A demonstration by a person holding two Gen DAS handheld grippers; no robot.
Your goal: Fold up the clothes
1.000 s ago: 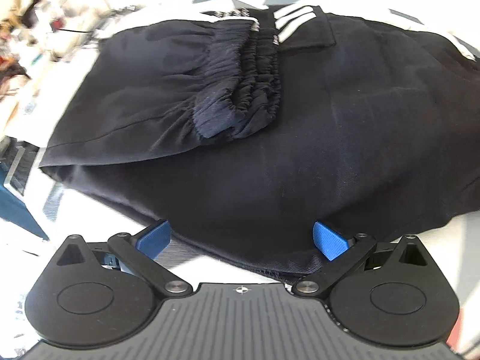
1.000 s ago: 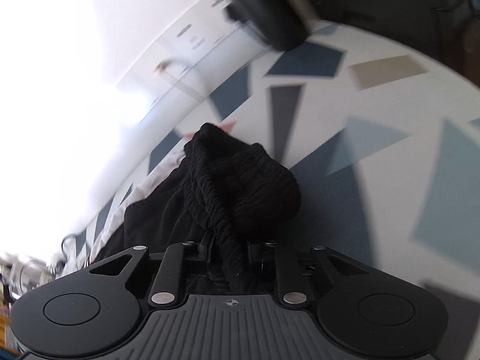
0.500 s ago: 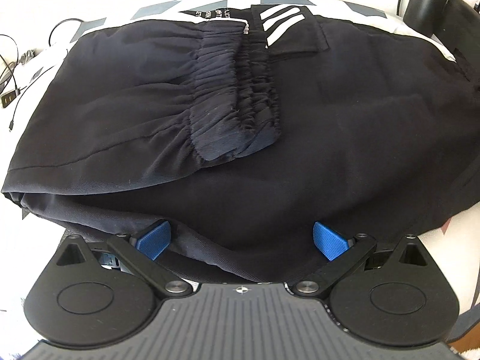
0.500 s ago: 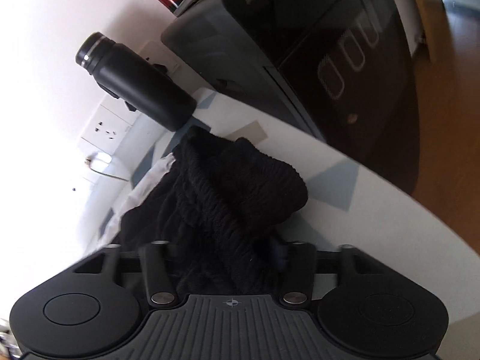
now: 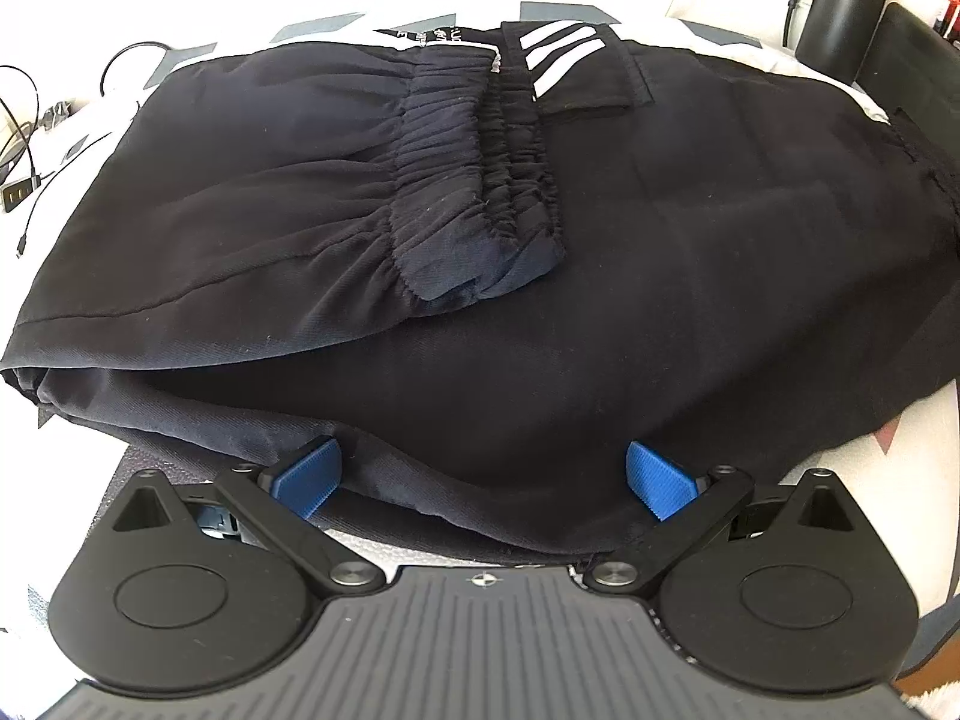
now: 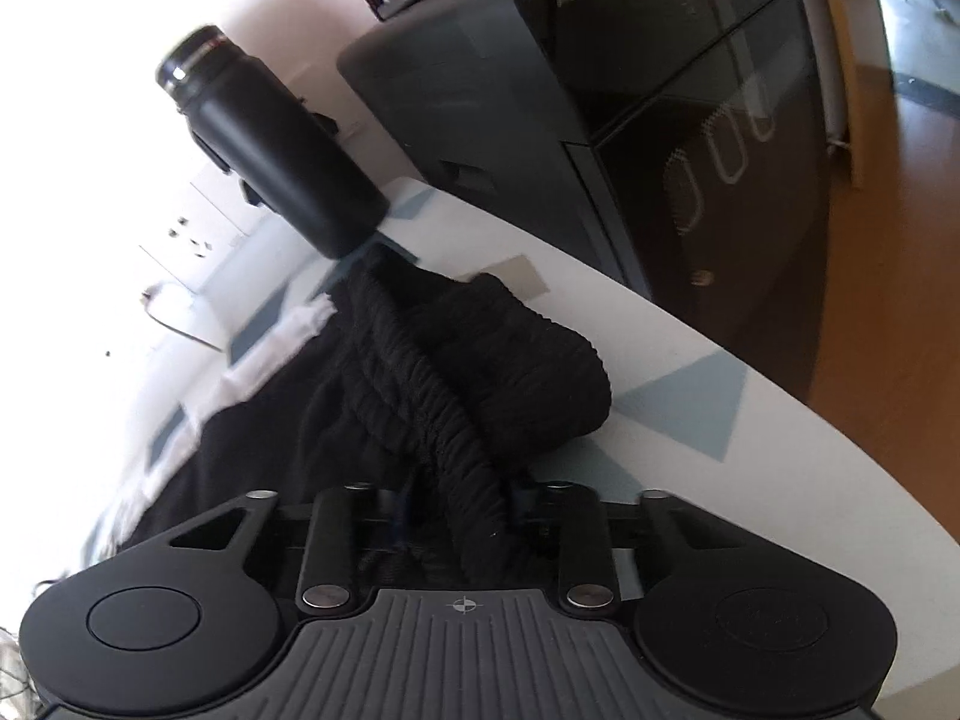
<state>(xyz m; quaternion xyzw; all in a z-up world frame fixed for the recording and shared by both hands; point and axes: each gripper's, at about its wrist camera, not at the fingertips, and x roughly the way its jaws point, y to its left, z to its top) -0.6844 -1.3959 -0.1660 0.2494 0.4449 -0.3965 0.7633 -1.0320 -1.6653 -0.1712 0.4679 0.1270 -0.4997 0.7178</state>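
Black trousers (image 5: 600,276) fill the frame centre, cuffs already folded inward. Left gripper (image 5: 483,480) stands spread over the near hem. Right gripper (image 6: 462,516), having swung toward the flask (image 6: 270,144), is closing on the bunched waistband (image 6: 468,378), ready for the next fold.

Right tool's fingertips (image 6: 462,516) buried under bunched black trousers (image 6: 480,372); blurred flask (image 6: 270,144) behind.
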